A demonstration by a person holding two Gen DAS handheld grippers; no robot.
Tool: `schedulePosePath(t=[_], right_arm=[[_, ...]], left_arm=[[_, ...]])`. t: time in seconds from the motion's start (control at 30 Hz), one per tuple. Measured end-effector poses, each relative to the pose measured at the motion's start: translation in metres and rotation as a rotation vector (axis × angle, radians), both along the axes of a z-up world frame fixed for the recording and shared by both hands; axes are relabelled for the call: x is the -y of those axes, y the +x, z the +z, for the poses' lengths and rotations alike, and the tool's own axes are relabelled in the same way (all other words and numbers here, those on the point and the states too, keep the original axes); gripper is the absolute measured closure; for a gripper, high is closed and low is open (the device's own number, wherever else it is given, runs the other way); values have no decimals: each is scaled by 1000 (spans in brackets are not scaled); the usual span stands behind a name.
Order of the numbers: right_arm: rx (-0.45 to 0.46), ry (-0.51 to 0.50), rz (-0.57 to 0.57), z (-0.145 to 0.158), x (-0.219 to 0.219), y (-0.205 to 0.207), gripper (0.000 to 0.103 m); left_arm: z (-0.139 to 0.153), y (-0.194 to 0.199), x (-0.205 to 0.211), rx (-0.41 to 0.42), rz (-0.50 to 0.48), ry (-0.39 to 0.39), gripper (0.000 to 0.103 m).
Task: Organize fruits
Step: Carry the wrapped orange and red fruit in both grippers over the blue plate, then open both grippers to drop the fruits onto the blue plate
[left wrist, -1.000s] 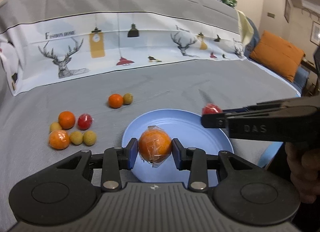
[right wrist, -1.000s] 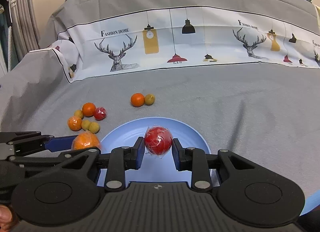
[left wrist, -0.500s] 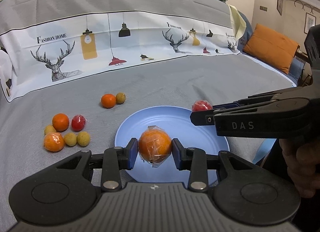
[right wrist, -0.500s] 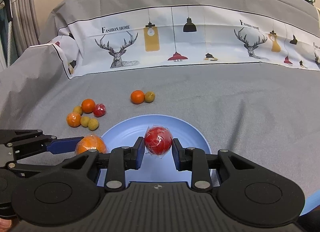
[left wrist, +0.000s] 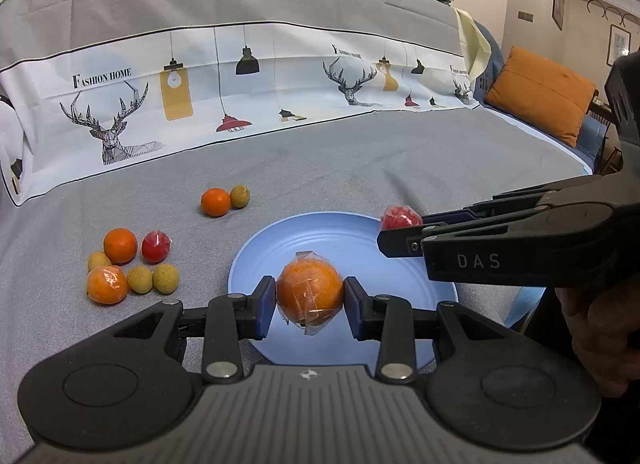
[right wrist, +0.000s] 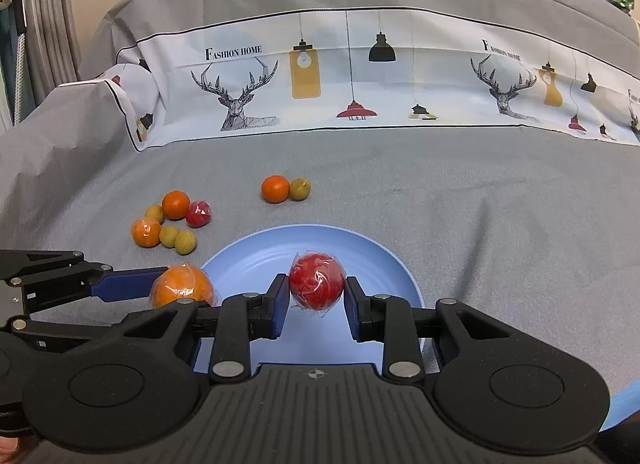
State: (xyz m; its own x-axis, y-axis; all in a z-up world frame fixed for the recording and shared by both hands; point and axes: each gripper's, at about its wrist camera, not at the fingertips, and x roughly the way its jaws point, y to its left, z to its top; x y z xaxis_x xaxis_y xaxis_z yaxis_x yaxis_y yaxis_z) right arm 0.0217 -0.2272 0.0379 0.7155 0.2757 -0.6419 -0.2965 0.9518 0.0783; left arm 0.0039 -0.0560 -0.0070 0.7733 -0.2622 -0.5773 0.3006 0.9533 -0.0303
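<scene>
Nothing is shifting since earlier: left gripper (left wrist: 310, 298) clamping an orange (left wrist: 310, 291), right gripper (right wrist: 316, 296) clamping a red fruit (right wrist: 316, 281), both hovering over the plate (right wrist: 384, 268) below for release.

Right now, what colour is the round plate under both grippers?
Light blue; the round plate shows best in the right wrist view.

Each wrist camera sits just behind its own fingers, facing forward and downward over the blue plate (left wrist: 256, 268) (right wrist: 384, 260). Both share the plate and grey cloth (left wrist: 360, 168) (right wrist: 480, 200); edges, probably fisheye-warped, bend.
</scene>
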Motion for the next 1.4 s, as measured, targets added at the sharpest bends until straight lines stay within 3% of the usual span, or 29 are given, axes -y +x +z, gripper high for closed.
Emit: schedulePosePath(t=[0.07,0.13,0.2,0.3,0.9,1.07,1.13,1.23,1.4], right_arm=[[-3,-3,-6,-1,0,0,71],[-1,-10,-21,-1,0,1,59],[5,-4,-32,0,1,1,54],[4,-1,-39,0,2,2,51],[19,-21,-47,1,0,0,51],[22,-13,-51,1,2,1,51],[27,-2,-53,2,4,1,56],[37,15,-55,4,7,1,71],[47,37,-56,6,9,1,80]], left_arm=[[-1,1,0,-11,8,3,61],[-1,2,-1,-14,12,0,60],[0,3,-2,-10,19,-3,57],[0,3,-3,-11,27,-6,57],[1,2,-5,-4,33,-10,58],[1,3,-6,-3,42,-16,68],[1,3,-7,-4,50,-15,74],[1,5,-10,-11,71,-21,75],[2,10,-19,-23,122,-50,75]])
